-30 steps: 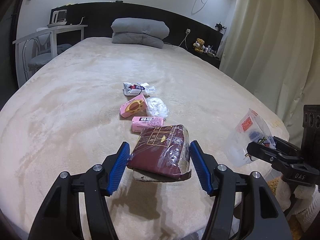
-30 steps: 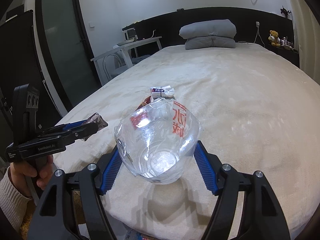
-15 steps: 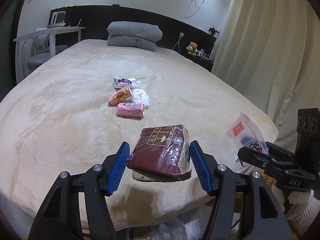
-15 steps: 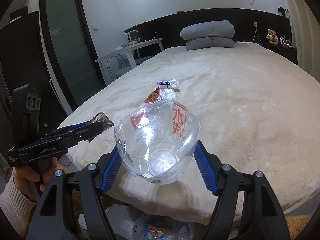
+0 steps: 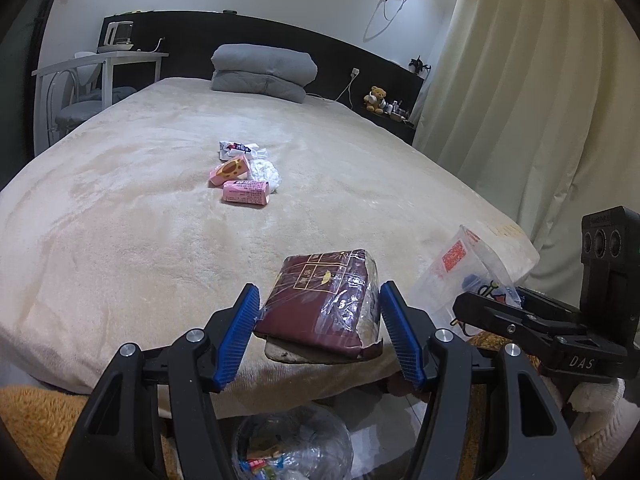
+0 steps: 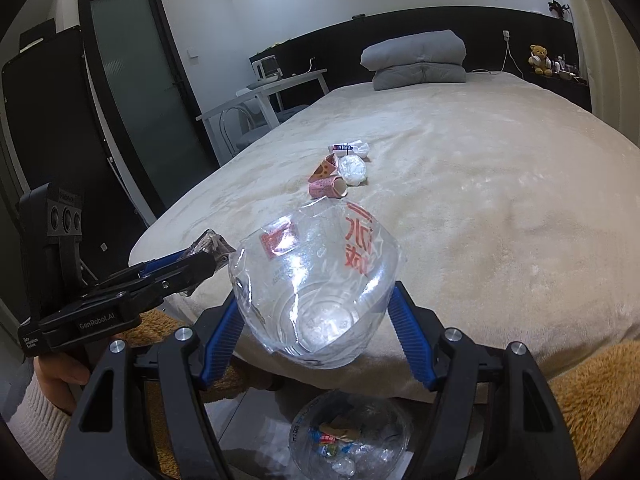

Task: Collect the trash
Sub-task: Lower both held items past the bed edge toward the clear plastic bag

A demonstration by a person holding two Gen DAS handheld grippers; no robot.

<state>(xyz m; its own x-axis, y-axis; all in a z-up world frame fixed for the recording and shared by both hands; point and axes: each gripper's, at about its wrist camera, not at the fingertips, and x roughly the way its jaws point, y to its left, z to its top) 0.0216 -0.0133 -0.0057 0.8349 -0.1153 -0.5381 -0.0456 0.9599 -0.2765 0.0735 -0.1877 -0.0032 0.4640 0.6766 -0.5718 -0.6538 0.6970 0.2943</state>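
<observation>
Currently left gripper clamps maroon packet; right gripper clamps crushed clear cup; bin at 6 o'clock.

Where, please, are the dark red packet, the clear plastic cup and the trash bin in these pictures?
dark red packet (image 5: 320,304), left wrist view, on its printed top face.
clear plastic cup (image 6: 316,280), right wrist view, on its crumpled wall.
trash bin (image 6: 352,440), right wrist view, on its clear bag lining.

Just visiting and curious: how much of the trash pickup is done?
Some trash already sits in the lined bin. In hand: the left tongs hold a maroon wrapper, the right tongs a crushed clear cup. Four pieces remain on the bed.
</observation>
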